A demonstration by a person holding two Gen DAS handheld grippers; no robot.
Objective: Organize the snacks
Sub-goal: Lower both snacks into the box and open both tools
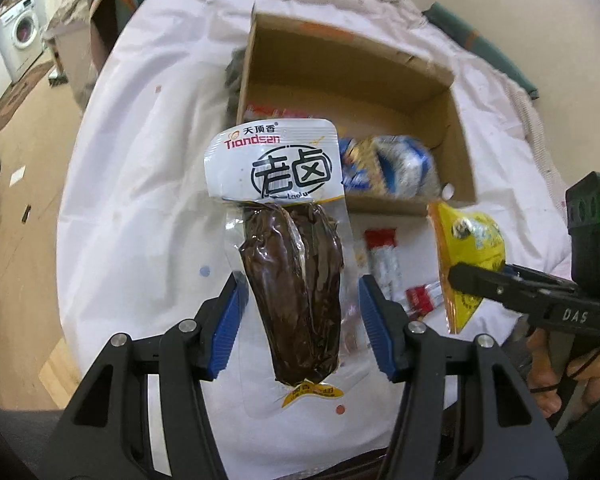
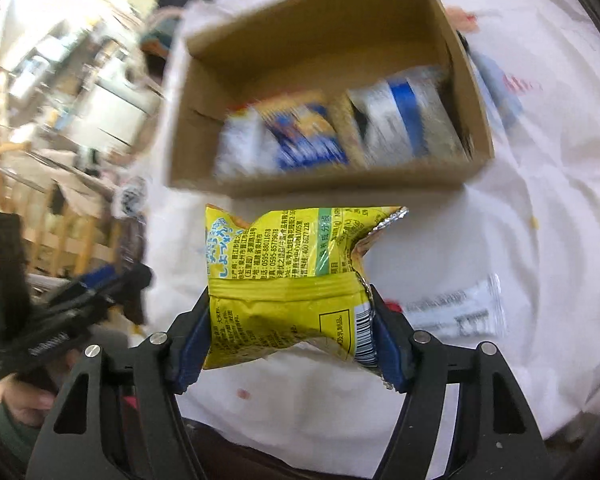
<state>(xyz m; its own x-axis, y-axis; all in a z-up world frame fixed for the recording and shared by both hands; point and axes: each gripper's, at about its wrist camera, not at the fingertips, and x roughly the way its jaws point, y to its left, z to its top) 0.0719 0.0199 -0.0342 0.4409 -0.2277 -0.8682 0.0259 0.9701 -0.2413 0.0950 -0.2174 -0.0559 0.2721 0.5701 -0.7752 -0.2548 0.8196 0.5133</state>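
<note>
Left claw (image 1: 300, 280) first: it is clamped on a clear vacuum pack of dark brown braised meat with a white printed header (image 1: 292, 308). The pack's clear plastic edges meet both blue pads (image 1: 230, 320), and its header reaches past the fingertips and overlaps the near wall of the open brown cardboard box (image 1: 340, 60) just ahead.

That box sits on the counter under a white cloth (image 1: 140, 200). Inside it I see crinkly blue-and-white snack packets (image 1: 392, 168) (too blurred to count properly).

To the right of the left claw, small red-and-white sachets (image 1: 384, 260) lie flat on the cloth between it and the other claw.

Now the right claw (image 2: 290, 296): it is squeezing a yellow foil snack bag with fine print on its back (image 2: 284, 280). A pad presses in at each side, and the bag buckles and creases between them. The bag's upper half sticks out beyond the fingertips towards the box, which lies straight ahead of this claw and is smeared by motion.

A hand (image 1: 560, 376) grips the right claw's handle at the edge of the left view.
</note>
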